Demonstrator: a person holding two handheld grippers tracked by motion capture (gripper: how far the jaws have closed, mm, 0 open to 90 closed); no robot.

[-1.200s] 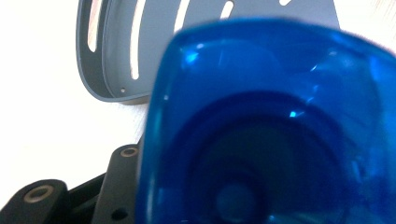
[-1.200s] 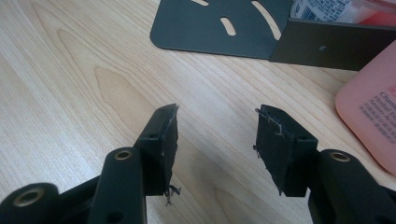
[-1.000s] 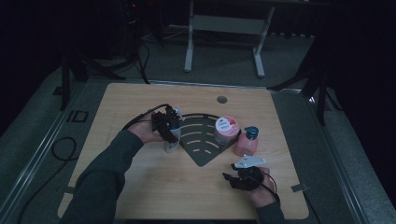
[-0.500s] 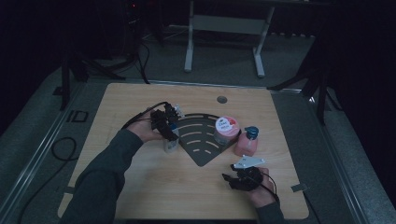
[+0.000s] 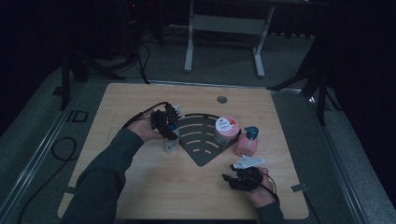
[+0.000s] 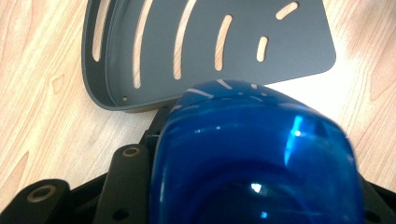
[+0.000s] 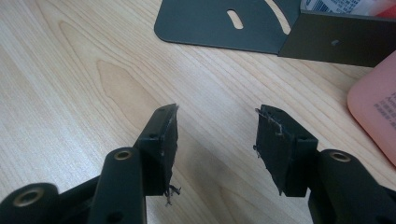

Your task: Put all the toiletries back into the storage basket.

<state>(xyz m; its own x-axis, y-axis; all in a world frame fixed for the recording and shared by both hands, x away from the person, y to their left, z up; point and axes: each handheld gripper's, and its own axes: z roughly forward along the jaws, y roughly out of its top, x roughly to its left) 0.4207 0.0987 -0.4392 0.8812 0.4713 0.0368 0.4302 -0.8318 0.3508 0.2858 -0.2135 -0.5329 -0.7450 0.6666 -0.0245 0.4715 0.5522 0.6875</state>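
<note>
A blue-capped bottle [image 5: 171, 142] stands upright on the wooden table [image 5: 140, 186], just beside the left edge of the dark slotted fan-shaped rack [image 5: 201, 140]. In the left gripper view its glossy blue cap [image 6: 254, 158] fills the space between the jaws. The left gripper [image 5: 167, 127] straddles the bottle's top from above; its jaws have just been closing with the cap between them, though whether the pads already press on it cannot be told.

To complete the grasp well, the jaws should close squarely on the cap's flanks, and any lift should be vertical: the cap is smooth and rounded and would likely slip under an oblique or shallow grip. The rack's raised rim lies close, so a sideways move before the bottle is raised risks a knock.

The right gripper [image 7: 215, 140] rests near the table's front edge, well apart from the bottle, with its jaws apart and nothing between them.

On the rack's right side stands a jar with a pink-and-white lid [image 5: 226, 129]; a pink pump bottle [image 5: 246, 142] with a teal top stands just beside the rack. The lid carries printing too small to read. The pink bottle's side shows small dark print [image 7: 384, 106], of which only a capital A can be made out.
</note>
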